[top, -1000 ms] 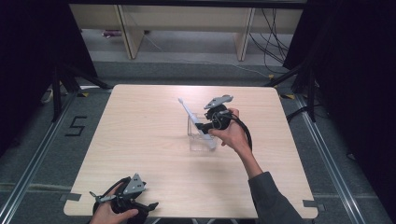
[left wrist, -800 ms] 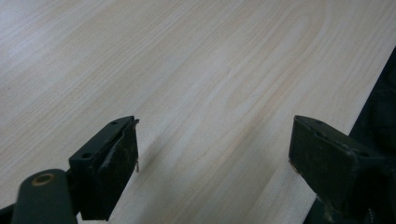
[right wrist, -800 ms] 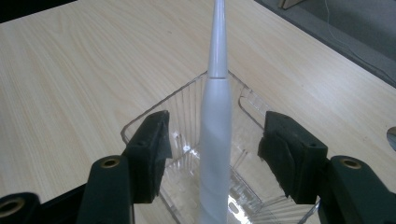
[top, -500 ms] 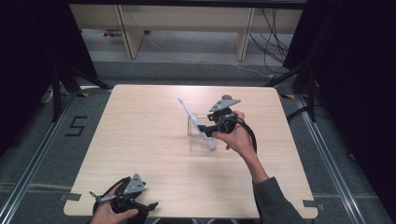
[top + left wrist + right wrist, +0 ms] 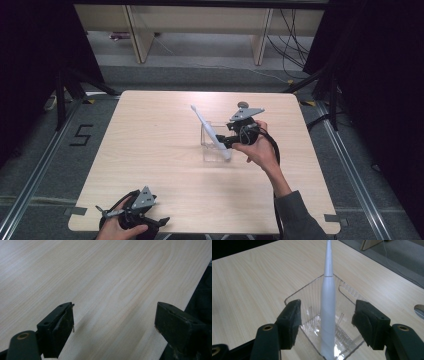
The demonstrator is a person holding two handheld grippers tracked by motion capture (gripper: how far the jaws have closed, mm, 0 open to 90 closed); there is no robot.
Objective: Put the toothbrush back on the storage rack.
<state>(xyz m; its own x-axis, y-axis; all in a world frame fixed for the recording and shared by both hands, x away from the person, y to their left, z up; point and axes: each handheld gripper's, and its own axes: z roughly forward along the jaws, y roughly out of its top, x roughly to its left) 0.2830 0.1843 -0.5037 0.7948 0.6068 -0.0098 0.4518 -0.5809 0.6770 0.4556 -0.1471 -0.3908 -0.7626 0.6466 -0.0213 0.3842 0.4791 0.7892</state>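
Right tongs (image 5: 327,322) have backed off, spread wide around the smooth white toothbrush (image 5: 328,305) in the ribbed clear box (image 5: 312,293).

you can read just one sign: a black "5" (image 5: 82,135) marked on the grey floor (image 5: 30,165), off the table's (image 5: 165,190) left edge, at about nine o'clock from the table's middle. nothing you could read stands on the table top or anything resting on it, in the high view or in either gripper view.
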